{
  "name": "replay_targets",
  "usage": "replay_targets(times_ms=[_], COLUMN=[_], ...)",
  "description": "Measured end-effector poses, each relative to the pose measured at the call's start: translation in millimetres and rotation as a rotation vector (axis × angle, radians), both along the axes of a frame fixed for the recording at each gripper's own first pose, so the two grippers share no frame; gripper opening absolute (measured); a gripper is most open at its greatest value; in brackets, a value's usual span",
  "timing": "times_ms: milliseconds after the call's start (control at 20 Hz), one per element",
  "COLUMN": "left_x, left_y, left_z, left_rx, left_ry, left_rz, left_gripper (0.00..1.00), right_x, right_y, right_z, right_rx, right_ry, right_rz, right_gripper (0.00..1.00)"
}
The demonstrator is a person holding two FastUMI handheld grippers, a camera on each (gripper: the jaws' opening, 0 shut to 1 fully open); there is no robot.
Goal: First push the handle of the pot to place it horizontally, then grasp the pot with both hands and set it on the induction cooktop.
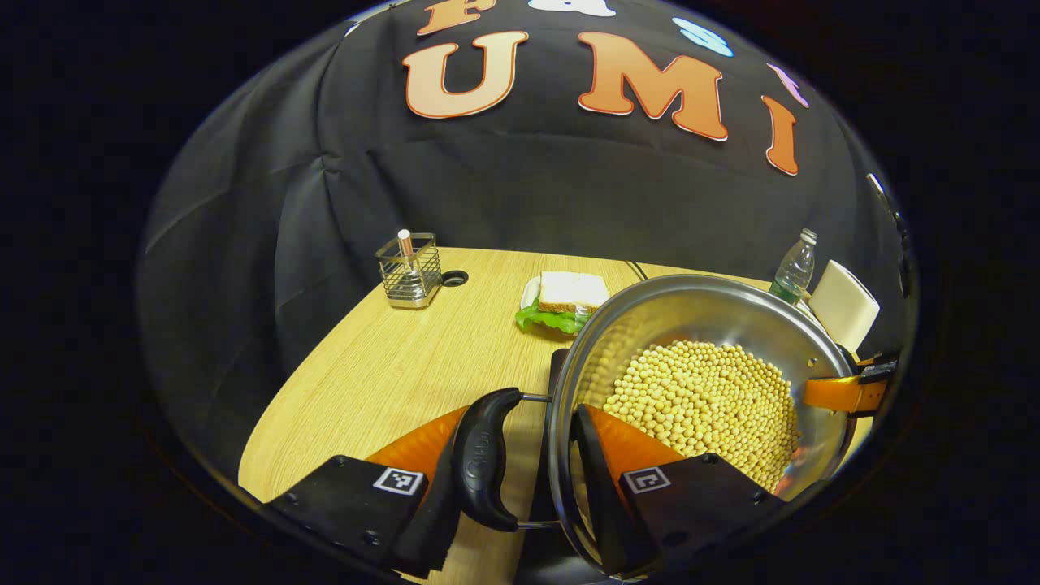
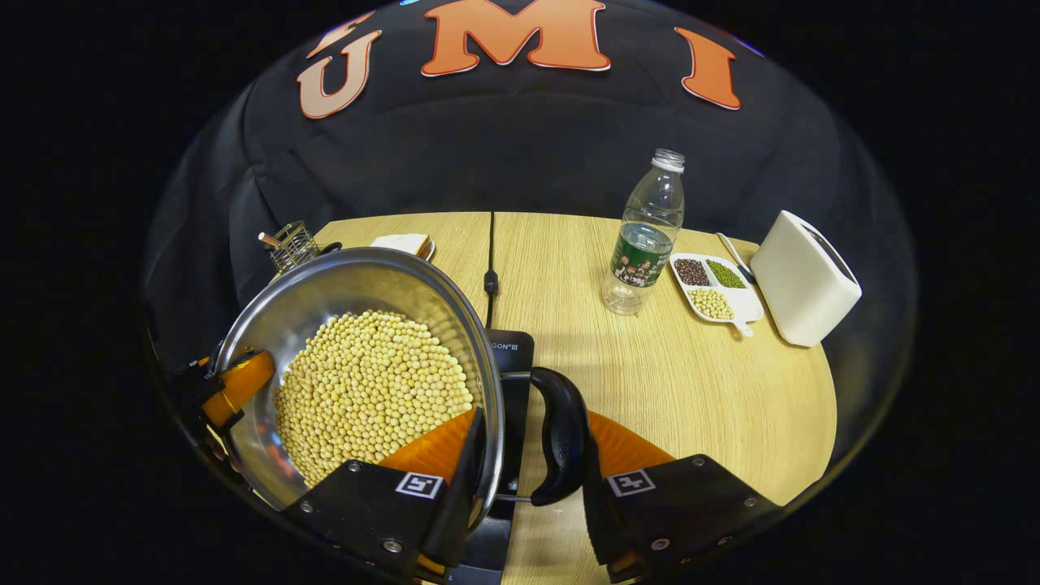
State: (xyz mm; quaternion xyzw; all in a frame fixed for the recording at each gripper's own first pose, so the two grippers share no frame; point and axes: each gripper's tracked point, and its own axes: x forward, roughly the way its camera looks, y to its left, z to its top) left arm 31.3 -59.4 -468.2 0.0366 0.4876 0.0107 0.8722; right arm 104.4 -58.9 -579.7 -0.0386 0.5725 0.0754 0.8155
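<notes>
bench (image 2: 691, 382): light wood grain, rounded edge, black cloth wall behind
wire caddy (image 1: 410, 270): far left of the bench, one stick-like item upright inside
sandwich (image 1: 569, 299): white bread over green lettuce, on a small plate
bottle (image 2: 646, 236): clear plastic, dark label, upright, no cap
tray (image 2: 715, 286): white, three compartments of dark, green and yellow beans, between bottle and toaster
toaster (image 2: 804, 276): white, far right
cable (image 2: 491, 260): black, running down the bench's middle

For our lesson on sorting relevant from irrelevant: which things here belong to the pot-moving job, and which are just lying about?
Job:
pot of beans
left handle
right handle
induction cooktop
left claw
right claw

Lying about:
water bottle
sandwich
wire caddy
divided dish
white toaster
</notes>
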Motion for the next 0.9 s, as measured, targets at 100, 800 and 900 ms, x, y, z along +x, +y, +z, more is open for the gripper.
replay_targets(times_ms=[100, 800, 900], left_x=[0.6, 0.3, -0.8], left_y=[-0.6, -3.3, -4.0], left_z=[-0.3, 1.3, 1.2], left_rx=[-0.003, 0.001, 0.009], left_ry=[0.008, 0.011, 0.009], left_rz=[0.007, -0.008, -0.009], left_gripper=[0.73, 0.75, 0.75], right_x=[-1.3, 4.7, 4.9], right_y=[0.4, -1.2, -0.3], right_z=[-1.0, 3.7, 2.3], right_rx=[-0.006, -0.013, -0.047], right_ry=[0.013, 0.023, 0.001], right_rz=[0.0, 0.003, 0.015], right_gripper=[0.59, 0.64, 0.69])
